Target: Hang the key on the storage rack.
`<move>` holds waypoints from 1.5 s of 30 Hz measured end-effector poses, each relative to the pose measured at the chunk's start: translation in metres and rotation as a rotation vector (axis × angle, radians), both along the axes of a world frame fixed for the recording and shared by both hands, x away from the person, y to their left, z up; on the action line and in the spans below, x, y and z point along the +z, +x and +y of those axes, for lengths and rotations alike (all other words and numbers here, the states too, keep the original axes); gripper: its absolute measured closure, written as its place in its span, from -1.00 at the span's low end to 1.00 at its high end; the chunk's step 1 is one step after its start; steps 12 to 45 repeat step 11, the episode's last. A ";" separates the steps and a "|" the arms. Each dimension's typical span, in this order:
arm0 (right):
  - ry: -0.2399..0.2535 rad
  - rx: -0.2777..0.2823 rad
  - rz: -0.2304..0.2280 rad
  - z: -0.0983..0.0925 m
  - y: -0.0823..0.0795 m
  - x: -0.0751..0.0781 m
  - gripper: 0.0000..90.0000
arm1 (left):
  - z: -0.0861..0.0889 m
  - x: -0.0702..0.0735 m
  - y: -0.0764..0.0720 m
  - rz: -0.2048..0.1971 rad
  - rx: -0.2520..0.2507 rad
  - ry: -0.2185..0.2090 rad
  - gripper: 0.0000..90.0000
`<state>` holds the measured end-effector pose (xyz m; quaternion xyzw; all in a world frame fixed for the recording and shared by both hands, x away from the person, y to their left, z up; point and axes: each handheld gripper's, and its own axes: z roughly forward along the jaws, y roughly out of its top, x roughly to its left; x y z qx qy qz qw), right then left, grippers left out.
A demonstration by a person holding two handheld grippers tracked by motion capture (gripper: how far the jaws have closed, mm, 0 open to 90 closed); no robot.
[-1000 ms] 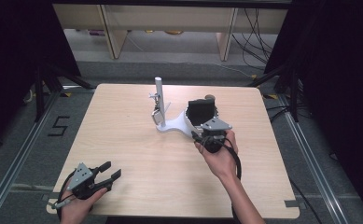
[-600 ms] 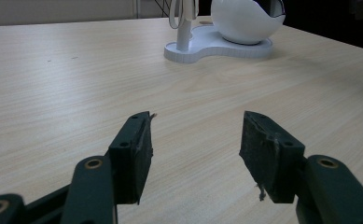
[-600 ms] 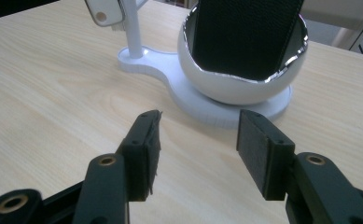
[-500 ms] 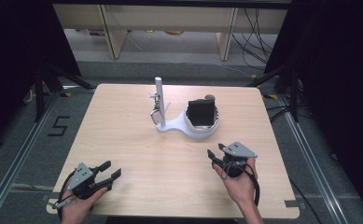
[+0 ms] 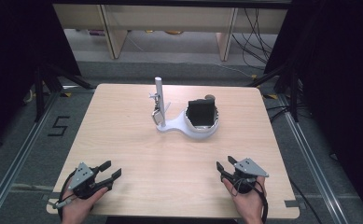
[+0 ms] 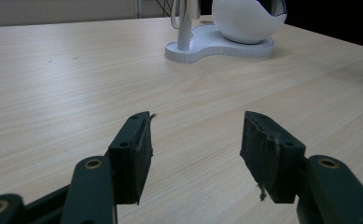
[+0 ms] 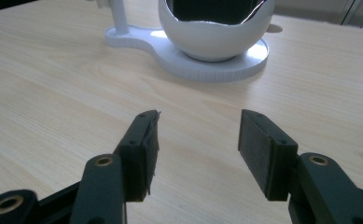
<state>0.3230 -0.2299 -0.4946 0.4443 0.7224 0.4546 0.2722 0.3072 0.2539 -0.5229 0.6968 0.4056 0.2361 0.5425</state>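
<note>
A white stand sits at the table's middle back, with an upright post and a round white bowl. A black block rests in the bowl. My right gripper is near the front right edge, pointing at the stand, well short of it. Its jaws have just been opening and stand open, with nothing between them; the bowl lies ahead. My left gripper rests at the front left, open and empty, with the stand far ahead.
The light wooden table is bare between the grippers and the stand. Beyond its far edge are wooden shelf legs and floor cables. Black tripod legs stand at the left, by a floor mark "5".
My right hand has drawn back from the bowl to the front right of the table and sunk lower, jaws empty. The left hand has stayed put.
</note>
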 end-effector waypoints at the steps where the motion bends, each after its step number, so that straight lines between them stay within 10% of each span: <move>1: 0.008 0.005 -0.001 -0.001 -0.002 0.000 0.08 | 0.000 0.000 0.000 0.001 -0.001 -0.007 -0.06; 8: 0.009 -0.017 -0.073 -0.002 -0.008 -0.006 0.04 | 0.000 -0.001 0.000 -0.006 -0.011 -0.011 -0.06; 45: 0.035 -0.021 -0.056 -0.003 -0.010 -0.006 0.04 | -0.001 -0.001 0.001 -0.007 -0.016 -0.009 -0.06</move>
